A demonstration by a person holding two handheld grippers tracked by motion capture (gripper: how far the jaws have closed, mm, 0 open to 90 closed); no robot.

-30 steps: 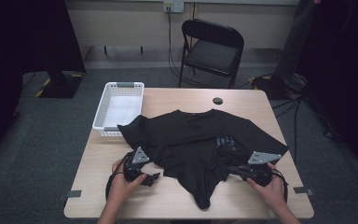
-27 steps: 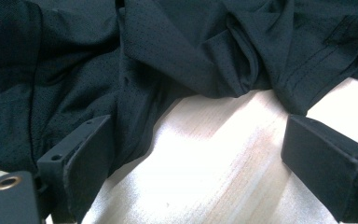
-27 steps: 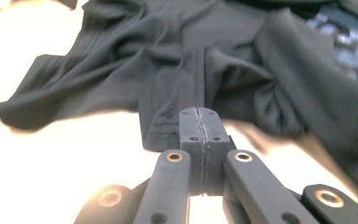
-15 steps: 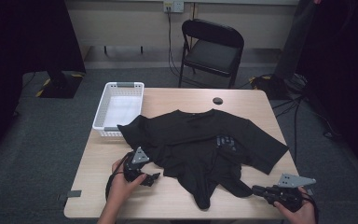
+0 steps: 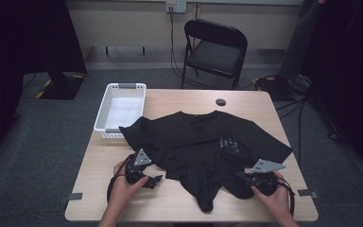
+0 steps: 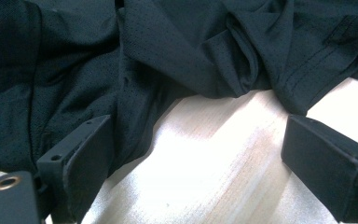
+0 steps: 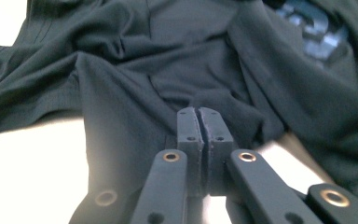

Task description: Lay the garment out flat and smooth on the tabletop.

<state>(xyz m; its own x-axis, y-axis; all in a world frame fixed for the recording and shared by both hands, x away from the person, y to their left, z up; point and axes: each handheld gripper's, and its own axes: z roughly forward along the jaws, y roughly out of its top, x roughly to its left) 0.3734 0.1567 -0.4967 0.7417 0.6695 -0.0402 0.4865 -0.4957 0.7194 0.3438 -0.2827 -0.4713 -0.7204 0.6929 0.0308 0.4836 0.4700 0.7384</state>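
Note:
A black T-shirt [image 5: 203,137] lies rumpled on the wooden table [image 5: 179,203], collar to the far side, with a pale print near its right side. At the shirt's near left edge rests my left gripper [image 5: 153,181], held by a hand. Its jaws stand wide open [image 6: 196,126] with bare table between them, and the left one touches the mesh cloth [image 6: 191,46]. My right gripper [image 5: 240,176] sits at the near right hem. Its jaws are pressed together [image 7: 198,111] over folded cloth [image 7: 191,60], and I see no cloth between them.
A white plastic basket [image 5: 125,86] stands at the table's far left corner, partly under a sleeve. A small dark round thing [image 5: 220,102] lies near the far edge. A black folding chair [image 5: 215,52] stands behind the table. Cables run along the floor at right.
The right gripper swung out toward the table's near right corner half a second ago and is now back at the shirt's near right hem. The left gripper has stayed put.

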